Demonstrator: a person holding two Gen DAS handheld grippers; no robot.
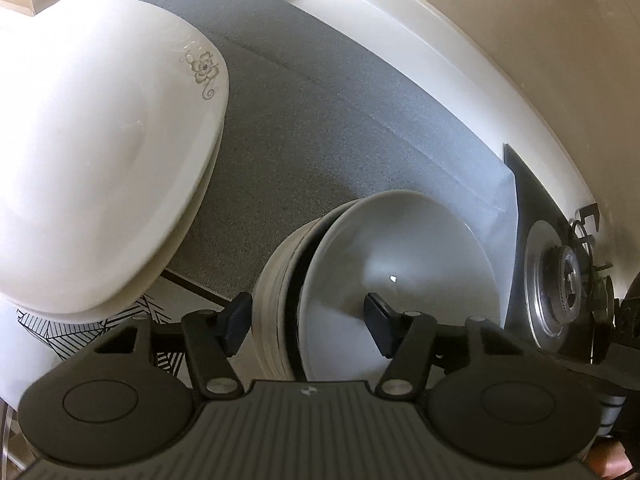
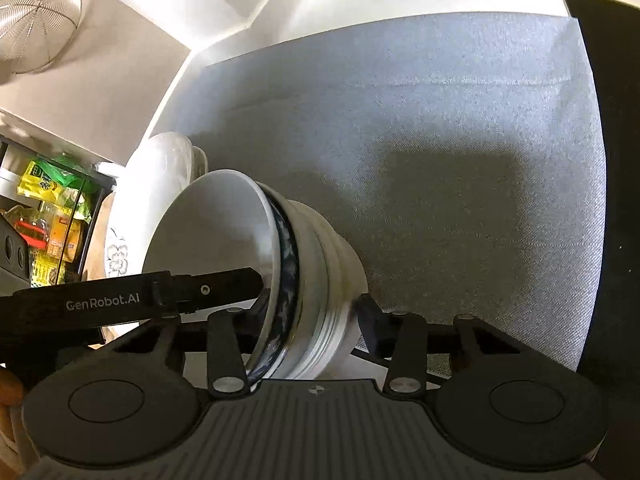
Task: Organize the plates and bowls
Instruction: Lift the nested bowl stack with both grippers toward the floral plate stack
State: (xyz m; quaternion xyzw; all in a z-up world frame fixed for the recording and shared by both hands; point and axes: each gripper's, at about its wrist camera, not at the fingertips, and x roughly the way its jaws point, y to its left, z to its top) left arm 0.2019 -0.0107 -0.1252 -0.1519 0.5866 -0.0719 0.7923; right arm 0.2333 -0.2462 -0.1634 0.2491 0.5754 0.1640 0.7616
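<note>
A stack of nested white bowls sits on the grey mat; its top bowl has a white inside. My left gripper is open and straddles the near rim of the stack, one finger outside, one inside the top bowl. In the right wrist view the same stack appears, with a dark patterned bowl just under the top one. My right gripper is open around the stack's wall, its left finger hidden behind the rim. White flower-printed plates are stacked at the left; they also show in the right wrist view.
A gas burner on a black hob lies right of the mat. White counter edge and wall run behind. A wire strainer hangs top left, and a rack of packaged goods stands at the left.
</note>
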